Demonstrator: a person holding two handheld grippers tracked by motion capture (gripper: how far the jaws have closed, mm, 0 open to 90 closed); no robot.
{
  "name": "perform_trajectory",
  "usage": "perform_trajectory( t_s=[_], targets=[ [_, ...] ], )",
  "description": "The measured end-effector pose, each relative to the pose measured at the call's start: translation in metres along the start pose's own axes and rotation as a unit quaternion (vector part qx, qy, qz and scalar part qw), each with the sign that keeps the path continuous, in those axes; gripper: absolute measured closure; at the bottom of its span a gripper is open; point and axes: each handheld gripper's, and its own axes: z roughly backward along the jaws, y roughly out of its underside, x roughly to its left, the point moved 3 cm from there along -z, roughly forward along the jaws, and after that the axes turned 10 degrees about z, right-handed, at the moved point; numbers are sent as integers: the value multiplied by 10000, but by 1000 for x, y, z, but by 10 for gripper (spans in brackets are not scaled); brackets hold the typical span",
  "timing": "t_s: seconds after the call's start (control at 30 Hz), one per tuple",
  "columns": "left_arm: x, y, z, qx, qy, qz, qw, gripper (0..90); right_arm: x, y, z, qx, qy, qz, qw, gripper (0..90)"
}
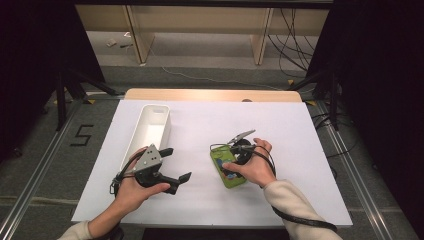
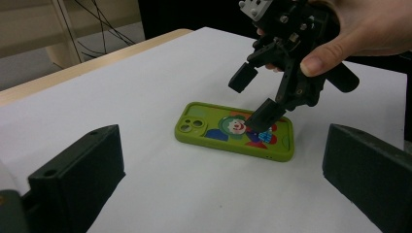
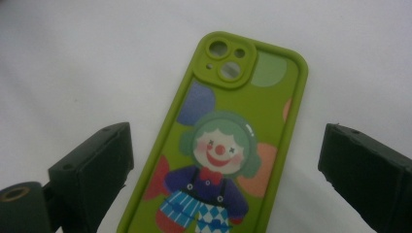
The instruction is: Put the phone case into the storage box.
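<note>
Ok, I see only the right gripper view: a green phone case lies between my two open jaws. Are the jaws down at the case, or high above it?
Observer: Low. In the left gripper view the right gripper tilts over the phone case, with one jaw tip at the clown print and the other raised. I cannot tell if it touches.
Operator: And where is the other gripper?
Observer: The left gripper is open and apart from the case, to its left in the high view.
Operator: Is something else on the table?
Observer: A white bin stands just beyond the left gripper.
</note>
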Motion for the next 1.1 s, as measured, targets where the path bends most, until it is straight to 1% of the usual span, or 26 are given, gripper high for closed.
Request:
perform_trajectory(
  t_s=[0.07, 0.1, 0.17, 0.2, 0.23, 0.27, 0.3, 0.33, 0.37, 0.4, 0.43, 0.47, 0.57, 0.63, 0.67, 0.77, 0.9, 0.97, 1.0, 1.1],
  targets=[
    [0, 0, 0, -2, 0, 7, 10000, 10, 0, -2, -1, 31, 7, -9, 10000, 65],
    [0, 0, 0, -3, -3, 8, 10000, 11, 1, -4, -4, 145, 27, -32, 9999, 62],
    [0, 0, 0, -6, -5, 10, 10000, 10, 1, -7, -7, 259, 65, -65, 9996, 61],
    [0, 0, 0, -6, -5, 10, 10000, 10, 1, -7, -7, 259, 65, -65, 9996, 61],
    [0, 0, 0, -6, -6, 8, 10000, 11, 2, -10, -9, 409, 83, -54, 9991, 60],
    [0, 0, 0, -9, -5, 11, 10000, 11, 2, -10, -9, 409, 83, -54, 9991, 60],
    [0, 0, 1, -10, -7, 10, 10000, 10, 3, -12, -11, 529, 89, -95, 9985, 61],
    [1, 0, 1, -11, -8, 10, 10000, 10, 3, -13, -12, 598, 116, -87, 9981, 62],
    [1, 0, 1, -11, -8, 10, 10000, 10, 3, -13, -12, 598, 116, -87, 9981, 62],
    [0, 0, 1, -12, -7, 12, 10000, 10, 3, -14, -15, 736, 130, -66, 9972, 63],
    [0, 0, 1, -13, -6, 13, 10000, 10, 3, -14, -15, 736, 130, -66, 9972, 63],
    [0, 0, 1, -13, -4, 10, 10000, 10, 3, -15, -16, 859, 110, -114, 9962, 65],
    [0, 0, 1, -15, -2, 14, 10000, 10, 2, -15, -18, 977, 108, -170, 9950, 64],
    [0, 0, 0, -9, 0, 13, 10000, 10, 2, -15, -20, 1011, 92, -162, 9947, 63],
    [0, 0, 0, -6, 3, 11, 10000, 10, 1, -14, -21, 1142, 100, -135, 9933, 63],
    [0, 0, 0, 4, 10, 9, 10000, 10, 1, -13, -23, 1204, 89, -165, 9926, 64],
    [0, 0, 0, 1, 15, 10, 10000, 11, 1, -14, -23, 1393, 70, -258, 9899, 62],
    [0, 0, 0, 1, 17, 8, 10000, 10, 1, -14, -23, 1403, 86, -273, 9897, 63],
    [0, 0, 0, 0, 15, 9, 10000, 10, 1, -15, -23, 1477, 86, -302, 9885, 72],
    [0, 0, 0, 1, 17, 9, 10000, 10, 1, -16, -24, 1529, 90, -341, 9876, 74]
  ],
)
